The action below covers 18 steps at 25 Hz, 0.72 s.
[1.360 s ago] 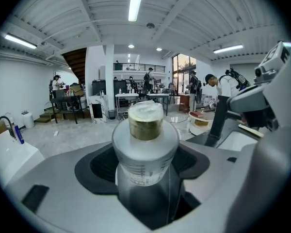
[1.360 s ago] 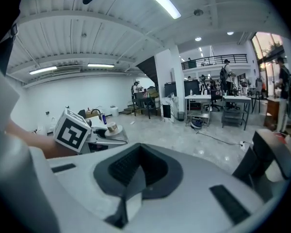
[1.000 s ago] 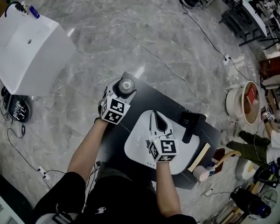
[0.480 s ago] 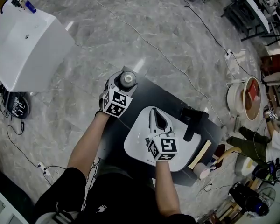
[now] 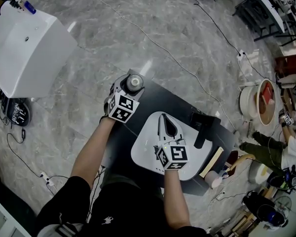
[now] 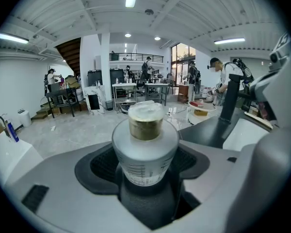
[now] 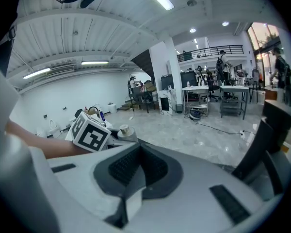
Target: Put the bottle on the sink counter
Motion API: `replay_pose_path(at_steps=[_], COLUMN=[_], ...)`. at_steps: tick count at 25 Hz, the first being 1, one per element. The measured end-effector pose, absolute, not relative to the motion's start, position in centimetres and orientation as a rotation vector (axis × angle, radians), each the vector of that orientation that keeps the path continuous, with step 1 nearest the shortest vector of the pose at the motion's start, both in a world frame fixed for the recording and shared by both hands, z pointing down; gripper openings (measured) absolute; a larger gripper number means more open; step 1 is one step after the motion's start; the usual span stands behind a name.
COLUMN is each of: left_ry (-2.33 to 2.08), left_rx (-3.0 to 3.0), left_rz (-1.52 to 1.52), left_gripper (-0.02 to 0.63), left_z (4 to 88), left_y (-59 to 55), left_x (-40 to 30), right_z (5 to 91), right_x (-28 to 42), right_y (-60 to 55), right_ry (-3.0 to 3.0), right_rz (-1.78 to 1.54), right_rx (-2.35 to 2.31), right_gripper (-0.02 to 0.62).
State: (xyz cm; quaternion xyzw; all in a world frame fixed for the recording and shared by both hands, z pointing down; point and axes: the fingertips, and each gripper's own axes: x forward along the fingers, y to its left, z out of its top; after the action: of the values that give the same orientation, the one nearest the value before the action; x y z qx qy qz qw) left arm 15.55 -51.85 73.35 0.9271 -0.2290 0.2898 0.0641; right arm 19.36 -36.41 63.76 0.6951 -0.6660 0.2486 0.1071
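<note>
Here, the bottle [image 6: 144, 144], frosted with a pale cap, is clamped upright in the left gripper [image 5: 128, 87] at the far left corner of the black table [image 5: 153, 100]. The jaws hide its base. The right gripper [image 5: 164, 125], jaws together and empty, hangs over the white sink [image 5: 140, 154], near a black tap [image 5: 203, 127].
</note>
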Motion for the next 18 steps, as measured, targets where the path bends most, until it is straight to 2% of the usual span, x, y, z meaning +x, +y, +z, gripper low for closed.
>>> replay_pose_path(at_steps=[12,15,18], left_ry=[-0.684,-0.664,-0.672], left_rx=[2.802,2.769,2.744], left_rz=[0.858,0.812,0.801], left_gripper=[0.33,0.393,0.411], left_z=[73.6,73.5,73.4], left_y=[-52.0,-51.6,-51.3], left_x=[15.7,15.7,15.0], right_z=[63.8,63.4,62.8], right_x=[19.4,19.5,19.5], right_y=[-36.1,-35.8,-35.6], right_ry=[-1.95,-1.953,-1.961], right_rz=[0.738,0.732,0.718], right_rx=[2.048,2.056,2.059], right_gripper=[0.002,0.002,0.002])
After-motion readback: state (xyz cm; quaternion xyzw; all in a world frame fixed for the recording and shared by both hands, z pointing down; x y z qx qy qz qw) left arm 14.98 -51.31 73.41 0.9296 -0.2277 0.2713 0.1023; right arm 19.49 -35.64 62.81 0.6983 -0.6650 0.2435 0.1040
